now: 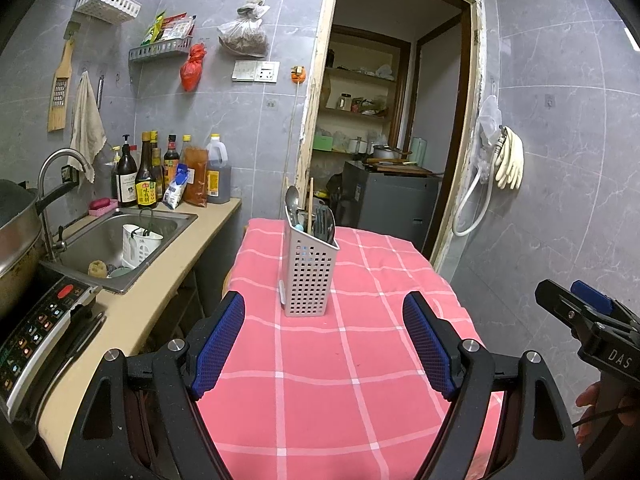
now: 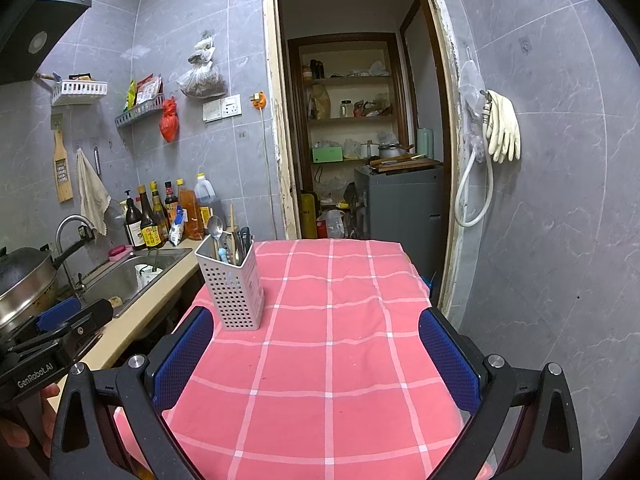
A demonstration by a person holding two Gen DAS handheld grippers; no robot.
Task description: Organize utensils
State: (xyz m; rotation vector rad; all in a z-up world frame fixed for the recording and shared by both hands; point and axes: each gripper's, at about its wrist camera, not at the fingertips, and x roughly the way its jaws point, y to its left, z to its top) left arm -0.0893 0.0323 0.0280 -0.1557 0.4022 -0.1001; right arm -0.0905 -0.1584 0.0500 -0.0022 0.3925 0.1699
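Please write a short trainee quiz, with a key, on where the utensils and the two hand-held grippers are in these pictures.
1. True or false: the utensil caddy lies tipped over on the pink checked cloth.
2. Where are the spoon and the other utensils? A) in the caddy B) loose on the cloth C) in the sink
3. Fill in: the left hand-held gripper and right hand-held gripper are both ____ and empty.

Key: 1 false, it stands upright; 2 A; 3 open.

A perforated utensil holder (image 2: 233,288) stands on the pink checked tablecloth (image 2: 332,340), beyond the right gripper's (image 2: 320,356) spread fingers (image 2: 448,356).
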